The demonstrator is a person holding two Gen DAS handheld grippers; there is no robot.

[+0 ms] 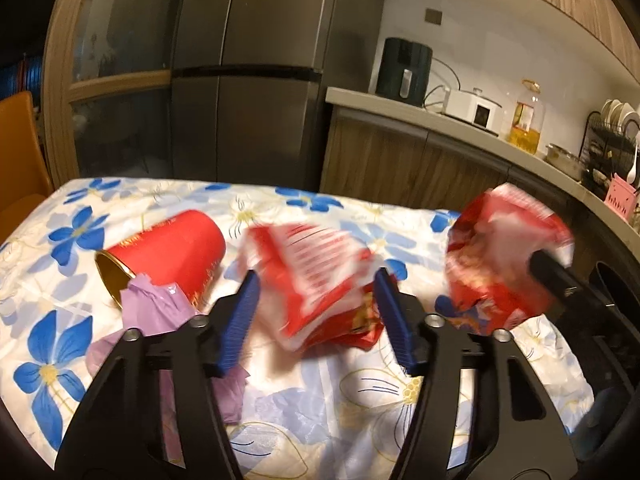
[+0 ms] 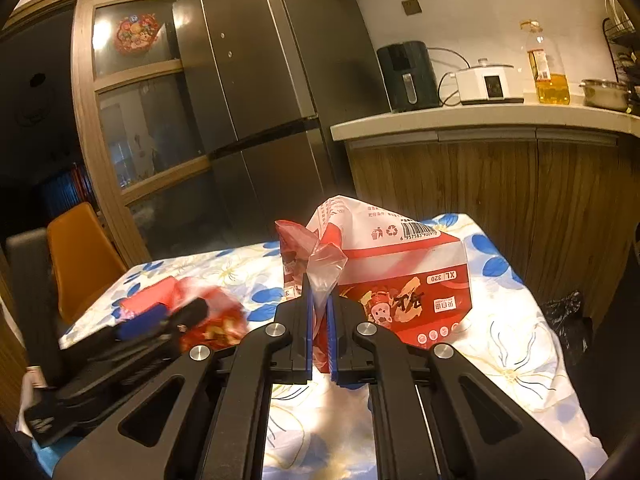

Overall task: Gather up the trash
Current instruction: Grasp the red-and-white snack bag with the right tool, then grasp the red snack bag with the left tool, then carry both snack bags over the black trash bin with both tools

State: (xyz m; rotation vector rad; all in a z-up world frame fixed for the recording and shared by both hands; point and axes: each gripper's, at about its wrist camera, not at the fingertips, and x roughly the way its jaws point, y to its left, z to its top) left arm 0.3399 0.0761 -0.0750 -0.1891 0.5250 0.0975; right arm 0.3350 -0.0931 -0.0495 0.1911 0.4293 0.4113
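**Trash on the flowered table: one wrapper gripped, one between open jaws**

Trash lies across the tablecloth (image 1: 320,408); my right gripper (image 2: 320,320) is clamped on the thin plastic of a red-and-white wrapper (image 2: 400,280), raised over the table's right end; my left gripper (image 1: 316,304) stands half open around a second crumpled wrapper (image 1: 316,280), its pads not pressing yet. The risk I see: that thin film could slip or tear; the left jaws might pinch the cloth too, dragging the red can (image 1: 172,252) lying on its side. I count two red wrappers, one can, one purple scrap (image 1: 160,308), two grippers.
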